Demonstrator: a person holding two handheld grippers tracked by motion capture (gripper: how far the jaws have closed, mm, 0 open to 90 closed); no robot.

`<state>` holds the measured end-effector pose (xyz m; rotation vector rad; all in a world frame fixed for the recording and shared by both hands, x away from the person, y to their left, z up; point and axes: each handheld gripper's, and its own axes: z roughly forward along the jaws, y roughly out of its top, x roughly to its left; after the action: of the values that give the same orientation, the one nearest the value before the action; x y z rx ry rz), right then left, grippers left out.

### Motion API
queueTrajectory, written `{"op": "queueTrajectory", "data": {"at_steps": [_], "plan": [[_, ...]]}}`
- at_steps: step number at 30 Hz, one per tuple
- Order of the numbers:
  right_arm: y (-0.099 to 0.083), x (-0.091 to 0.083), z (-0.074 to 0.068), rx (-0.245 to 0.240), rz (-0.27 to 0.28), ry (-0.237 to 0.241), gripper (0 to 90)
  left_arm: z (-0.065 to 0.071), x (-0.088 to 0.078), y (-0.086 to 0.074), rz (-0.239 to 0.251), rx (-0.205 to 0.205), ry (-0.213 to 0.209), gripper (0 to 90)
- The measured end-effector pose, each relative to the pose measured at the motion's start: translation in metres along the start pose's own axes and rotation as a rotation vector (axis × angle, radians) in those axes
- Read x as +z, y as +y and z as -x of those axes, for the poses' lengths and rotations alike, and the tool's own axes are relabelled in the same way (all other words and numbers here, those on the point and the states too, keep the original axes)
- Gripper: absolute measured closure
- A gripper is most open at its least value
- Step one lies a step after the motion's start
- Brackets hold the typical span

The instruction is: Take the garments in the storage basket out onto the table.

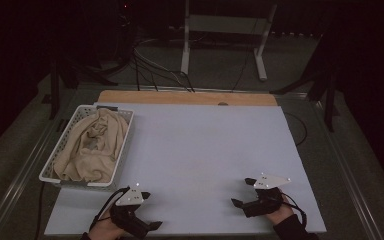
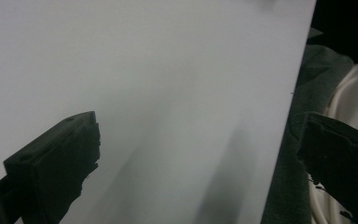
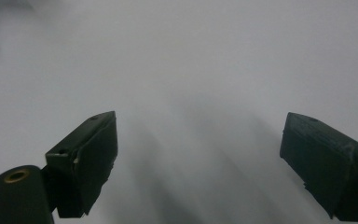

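Grippers [image 1: 148,210] [image 1: 243,191] spread over white board [image 1: 205,150], dark room.

A pale blue board [image 1: 205,150] covers the table. On its left edge sits a white basket [image 1: 70,131] — beige cloth [image 1: 92,147] bundled inside.

I'm working in what looks like a dim lab or recording studio rather than a home. A white board [image 1: 200,160] lies over a wooden tabletop [image 1: 187,97] as a plain work surface, black cables [image 1: 150,67] run loose across the grey carpeted floor [image 1: 220,70] behind it, and a white metal stand [image 1: 225,30] and black tripod legs [image 1: 325,80] sit against dark curtained surroundings.
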<state>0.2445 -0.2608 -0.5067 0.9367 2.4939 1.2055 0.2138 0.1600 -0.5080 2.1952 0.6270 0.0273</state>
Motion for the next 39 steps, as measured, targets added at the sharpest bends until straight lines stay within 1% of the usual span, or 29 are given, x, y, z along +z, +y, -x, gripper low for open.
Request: {"op": "queueTrajectory", "data": {"at_steps": [1, 2, 3, 5, 8, 9, 10, 11, 13, 15, 18, 20, 21, 24, 25, 31, 34, 39], "plan": [[0.001, -0.001, 0.000, 0.003, 0.000, 0.013, 11.3, 0.001, 0.000, 0.001, -0.007, 0.004, -0.005, 0.2], [0.001, -0.001, 0.000, 0.003, 0.000, 0.013, 11.3, 0.002, 0.000, 0.002, -0.013, 0.010, -0.014, 0.2], [0.001, -0.002, -0.001, 0.000, 0.017, 0.005, 11.3, 0.002, 0.000, 0.003, -0.014, 0.011, -0.022, 0.2], [0.001, -0.002, -0.002, 0.000, 0.022, 0.005, 11.1, 0.003, 0.000, 0.006, -0.019, 0.017, -0.032, 0.2], [0.000, -0.003, -0.004, -0.010, 0.059, -0.011, 11.0, 0.005, -0.002, 0.009, -0.040, 0.025, -0.052, 0.2], [0.000, -0.003, -0.004, -0.007, 0.075, -0.016, 11.0, 0.006, -0.002, 0.010, -0.041, 0.024, -0.055, 0.2], [0.000, -0.003, -0.005, 0.002, 0.087, -0.009, 11.0, 0.007, -0.003, 0.011, -0.042, 0.029, -0.061, 0.2], [0.000, -0.004, -0.005, 0.002, 0.091, -0.005, 11.0, 0.007, -0.004, 0.012, -0.046, 0.033, -0.071, 0.2], [0.000, -0.003, -0.005, -0.002, 0.092, -0.011, 11.0, 0.008, -0.005, 0.014, -0.049, 0.033, -0.074, 0.2], [0.001, -0.004, -0.006, -0.005, 0.106, -0.010, 11.0, 0.007, -0.008, 0.017, -0.047, 0.035, -0.085, 0.2], [0.001, -0.004, -0.006, -0.005, 0.114, -0.008, 11.0, 0.007, -0.012, 0.023, -0.052, 0.047, -0.088, 0.2], [0.001, -0.005, -0.006, -0.009, 0.117, -0.006, 11.0, 0.008, -0.016, 0.026, -0.058, 0.052, -0.096, 0.2], [0.002, -0.005, -0.007, -0.010, 0.120, -0.010, 11.0, 0.008, -0.018, 0.030, -0.062, 0.061, -0.101, 0.2], [0.002, -0.005, -0.008, -0.018, 0.124, -0.007, 11.0, 0.008, -0.021, 0.033, -0.065, 0.066, -0.098, 0.2], [0.002, -0.005, -0.008, -0.018, 0.124, -0.007, 11.0, 0.009, -0.023, 0.034, -0.066, 0.066, -0.104, 0.2], [0.003, -0.006, -0.010, -0.018, 0.128, 0.003, 11.1, 0.009, -0.031, 0.044, -0.062, 0.088, -0.102, 0.2], [0.004, -0.006, -0.011, -0.028, 0.126, 0.000, 11.2, 0.007, -0.037, 0.050, -0.060, 0.094, -0.100, 0.2], [0.005, -0.007, -0.012, -0.028, 0.134, 0.003, 11.3, 0.005, -0.044, 0.058, -0.054, 0.106, -0.091, 0.2]]}}
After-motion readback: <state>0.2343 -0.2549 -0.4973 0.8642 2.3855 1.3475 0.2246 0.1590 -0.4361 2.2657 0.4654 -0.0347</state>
